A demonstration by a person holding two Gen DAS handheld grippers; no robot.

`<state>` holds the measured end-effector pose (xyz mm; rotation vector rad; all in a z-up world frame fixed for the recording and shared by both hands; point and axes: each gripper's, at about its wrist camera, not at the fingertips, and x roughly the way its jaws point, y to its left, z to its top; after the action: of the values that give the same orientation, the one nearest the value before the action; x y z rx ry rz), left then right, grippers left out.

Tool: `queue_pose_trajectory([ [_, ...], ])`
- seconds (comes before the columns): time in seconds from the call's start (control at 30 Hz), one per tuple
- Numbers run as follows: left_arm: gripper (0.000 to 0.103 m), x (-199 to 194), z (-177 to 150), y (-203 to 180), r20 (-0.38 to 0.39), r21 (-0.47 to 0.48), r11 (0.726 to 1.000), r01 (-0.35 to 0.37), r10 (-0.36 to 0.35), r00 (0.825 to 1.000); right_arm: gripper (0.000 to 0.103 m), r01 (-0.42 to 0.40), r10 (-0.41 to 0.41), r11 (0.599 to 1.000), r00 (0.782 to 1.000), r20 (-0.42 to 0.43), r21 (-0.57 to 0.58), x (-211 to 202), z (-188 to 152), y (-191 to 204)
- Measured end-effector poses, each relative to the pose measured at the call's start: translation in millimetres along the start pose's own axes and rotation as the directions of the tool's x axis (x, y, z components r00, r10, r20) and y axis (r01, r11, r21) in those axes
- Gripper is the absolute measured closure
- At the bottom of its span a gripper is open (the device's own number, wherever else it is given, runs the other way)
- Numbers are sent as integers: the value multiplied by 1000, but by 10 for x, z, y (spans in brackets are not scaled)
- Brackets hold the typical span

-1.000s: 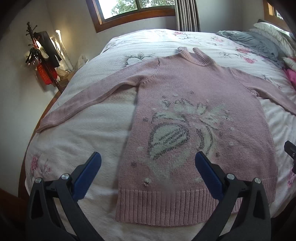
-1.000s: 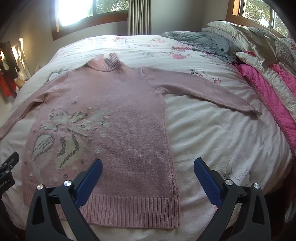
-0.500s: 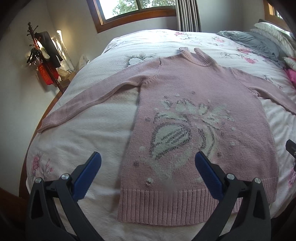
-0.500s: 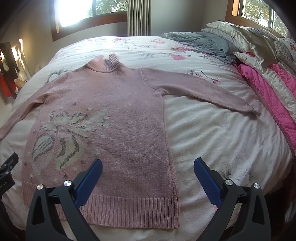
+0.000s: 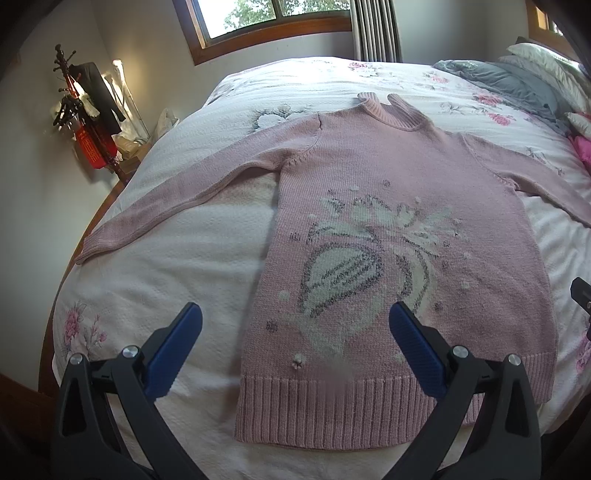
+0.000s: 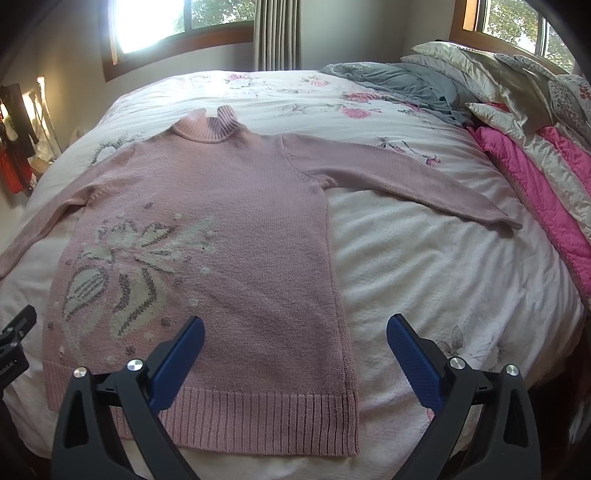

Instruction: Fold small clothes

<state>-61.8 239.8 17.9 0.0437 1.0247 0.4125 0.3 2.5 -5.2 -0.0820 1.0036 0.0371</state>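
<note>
A: What is shown on the bed (image 5: 207, 266)?

B: A pink sweater (image 5: 388, 177) is laid flat, front up, on the white floral bedspread (image 6: 424, 266). Both sleeves are spread out to the sides, and the ribbed hem (image 5: 332, 410) lies nearest the cameras, close to the foot edge of the bed. A cream and grey flower pattern (image 5: 354, 266) is knitted into the lower front, and the ribbed collar (image 6: 207, 129) points toward the far window (image 6: 177, 22).

A: How is the left gripper (image 5: 293, 332) held?

B: Its blue-padded fingers (image 5: 173, 350) are spread wide apart, with nothing between them. It is held above the sweater's hem, one finger seen over bare bedspread and the other over the knit. No contact with the cloth can be made out.

A: And the right gripper (image 6: 295, 343)?

B: It is likewise spread wide and empty. Its left finger is seen over the sweater's lower right part, its right finger over bare bedspread beside the garment's side edge. Whether the cloth is touched cannot be told.

A: What else is seen?

B: A grey blanket (image 6: 406, 88), pale pillows (image 6: 480, 70) and a bright pink quilt (image 6: 535, 184) are piled at the right side of the bed. A stand hung with dark and red items (image 5: 88, 118) is seen against the wall at the left.
</note>
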Motion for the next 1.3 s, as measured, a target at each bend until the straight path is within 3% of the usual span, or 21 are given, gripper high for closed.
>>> queue_pose_trajectory([
  [0.3,3,78,-9,-11,-13,-6,1000,-1,1,1000,4,0,0,1000,1000,-18,-5,61,14,-43],
  [0.4,3,177,-16,-4,-10,-34,999,8,-8,1000,4,-87,87,996,995,-47,5,184,5,-112],
  [0.5,3,377,-29,-11,-11,-56,993,104,-105,994,4,-165,173,984,976,-132,65,427,5,-289],
  [0.53,3,452,-20,-30,-22,-61,988,145,-146,989,4,-157,166,985,977,-132,77,484,32,-383],
  [0.6,3,601,21,-112,-53,-64,982,177,-180,982,4,-132,148,984,979,-137,119,593,127,-651],
  [0.7,3,756,179,-335,-69,-26,985,171,-173,983,4,41,-24,987,993,-115,155,715,416,-1270],
  [0.77,3,809,342,-511,-50,0,985,172,-172,984,4,151,-130,970,984,-122,191,846,626,-1754],
  [0.87,3,869,632,-788,-36,7,979,202,-202,979,4,257,-223,933,962,-155,253,1090,881,-2460],
  [1.07,3,1028,1224,-1417,-3,-11,970,244,-244,970,13,206,-98,864,964,-248,459,1633,1114,-3683],
  [1.2,3,1108,1522,-1862,21,27,970,242,-243,970,15,161,-18,816,967,-254,555,1928,1134,-4147],
  [1.3,3,1142,1646,-2112,34,56,968,244,-246,969,24,103,47,776,974,-220,622,2067,1153,-4345],
])
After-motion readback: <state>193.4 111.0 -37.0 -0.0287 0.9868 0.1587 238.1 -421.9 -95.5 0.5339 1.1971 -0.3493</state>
